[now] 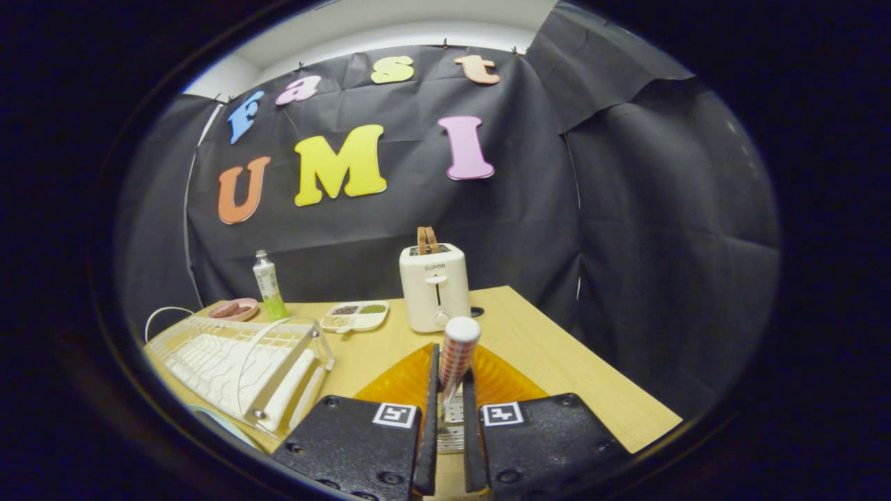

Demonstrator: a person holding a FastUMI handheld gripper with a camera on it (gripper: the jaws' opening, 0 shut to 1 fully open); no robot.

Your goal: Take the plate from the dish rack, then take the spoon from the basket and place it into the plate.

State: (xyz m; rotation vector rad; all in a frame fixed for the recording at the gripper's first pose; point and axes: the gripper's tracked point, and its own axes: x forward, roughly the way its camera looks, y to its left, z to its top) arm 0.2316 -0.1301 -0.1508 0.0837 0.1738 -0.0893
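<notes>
Gripper (pixel 450 410) fingers (pixel 429 417) stand close together with only a narrow slot between them, and both press on the spoon (pixel 456 358), one on each flank of its handle. Each finger is a thin dark blade on a broad, black, grainy block that carries a square black-and-white marker and screw heads.

From the clamp, the spoon handle rises forward and leans slightly to the right, its long axis running nearly along the fingers. It is a round rod wrapped in a fine red-and-white check and capped by a smooth, pale, rounded end that points up toward the toaster. Whether a bowl lies at the lower end cannot be told, since the fingers cover that part. Low in the slot sits a pale mesh surface, likely the basket (pixel 451 426), though too little shows to be sure.

Directly under and beyond the fingertips lies the plate (pixel 400 379), amber, translucent and ribbed, flat on the light wooden table (pixel 557 355).

To the left sits the dish rack (pixel 237 362), white wire with a clear rim. Beyond it are a small pink dish (pixel 234 308), an upright tube with a green base (pixel 268 285), and a white divided tray (pixel 355 315) holding grains. A cream toaster (pixel 434 285) stands behind the spoon, two brown slices protruding.
</notes>
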